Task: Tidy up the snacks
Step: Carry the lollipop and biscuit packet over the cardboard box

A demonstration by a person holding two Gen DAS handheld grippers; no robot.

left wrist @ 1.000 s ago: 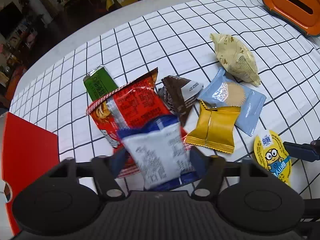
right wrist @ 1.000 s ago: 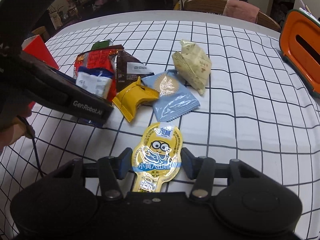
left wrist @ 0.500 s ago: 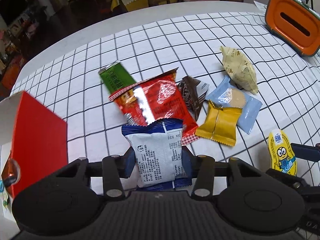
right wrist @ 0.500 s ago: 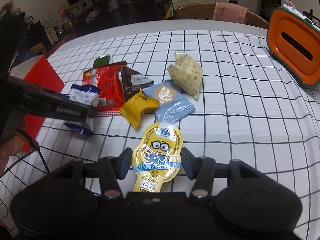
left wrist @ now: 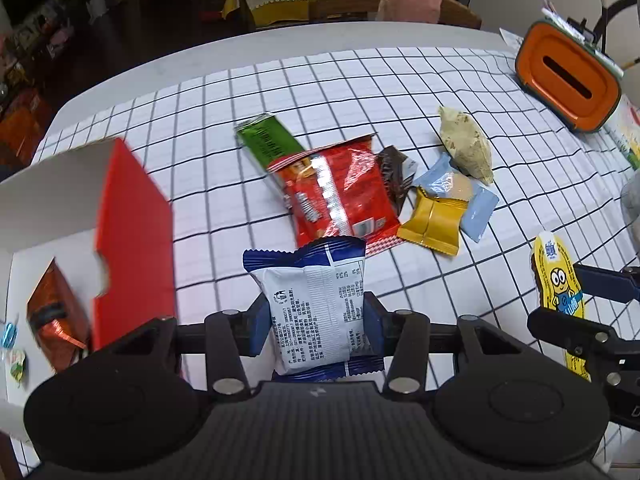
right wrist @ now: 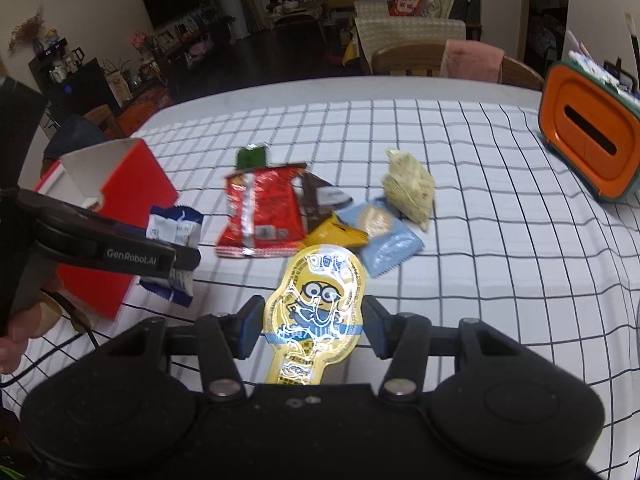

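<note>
My left gripper [left wrist: 314,322] is shut on a blue and white snack packet [left wrist: 316,304], held above the checked table. It also shows in the right wrist view [right wrist: 172,236]. My right gripper [right wrist: 314,326] is shut on a yellow Minion snack pack [right wrist: 316,304], lifted off the table; it also shows in the left wrist view [left wrist: 558,288]. An open red box [left wrist: 132,240] stands at the left with an orange packet [left wrist: 56,320] inside. A pile of snacks lies mid-table: red bag [left wrist: 340,196], green bar [left wrist: 268,140], brown packet [left wrist: 394,176], yellow packet [left wrist: 434,220], light blue packet [left wrist: 476,204], cream packet [left wrist: 466,146].
An orange and green tissue box [left wrist: 568,76] stands at the far right of the table. Wooden chairs [left wrist: 396,4] stand behind the far table edge. A hand [right wrist: 16,328] holds the left gripper's handle at the left of the right wrist view.
Both grippers have risen and pulled back from the pile with their packets. The red box has come into fuller view at the left, showing its inside.
</note>
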